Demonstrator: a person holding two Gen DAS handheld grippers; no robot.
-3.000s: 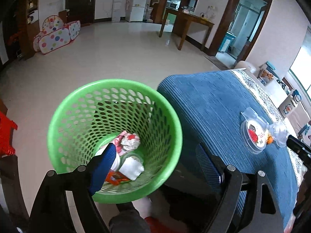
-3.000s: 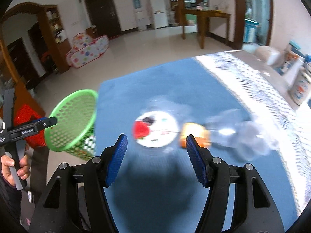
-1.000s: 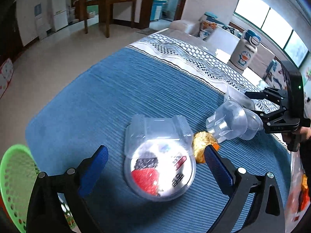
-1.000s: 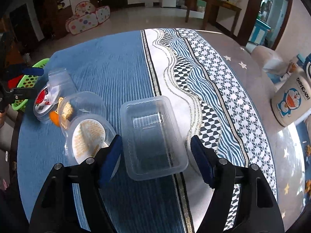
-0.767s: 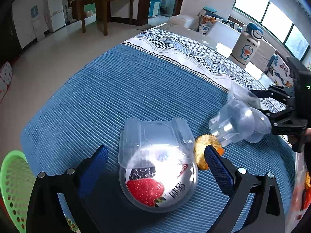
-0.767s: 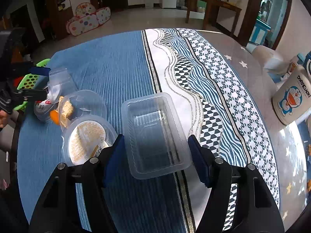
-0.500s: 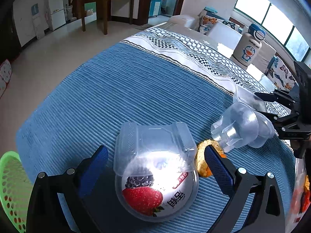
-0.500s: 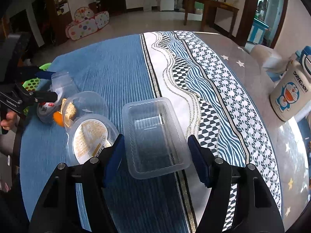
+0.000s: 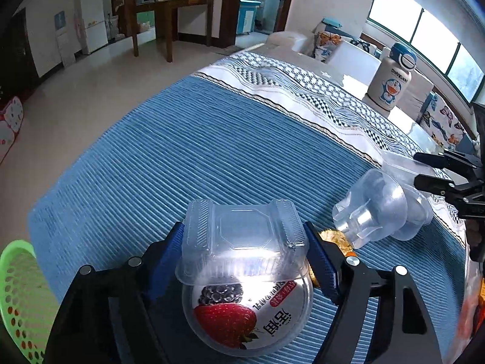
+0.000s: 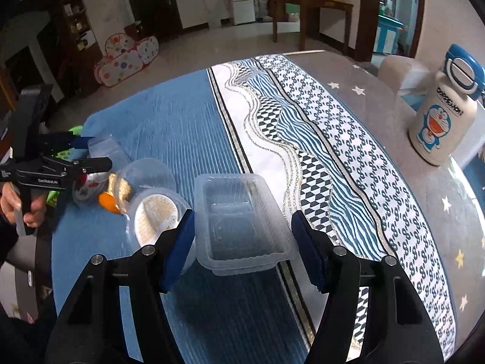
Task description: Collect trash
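At the bottom middle of the left wrist view, the left gripper (image 9: 245, 253), whose jaws have just been closing, squeezes the clear yogurt cup (image 9: 246, 285), which could crack or pop out because the thin plastic is slippery and bends easily.

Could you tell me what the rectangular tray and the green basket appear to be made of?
The rectangular tray looks like thin, clear, glossy plastic: the patterned cloth shows through it. The green basket seems to be moulded plastic, smooth, with rows of punched holes in its wall.
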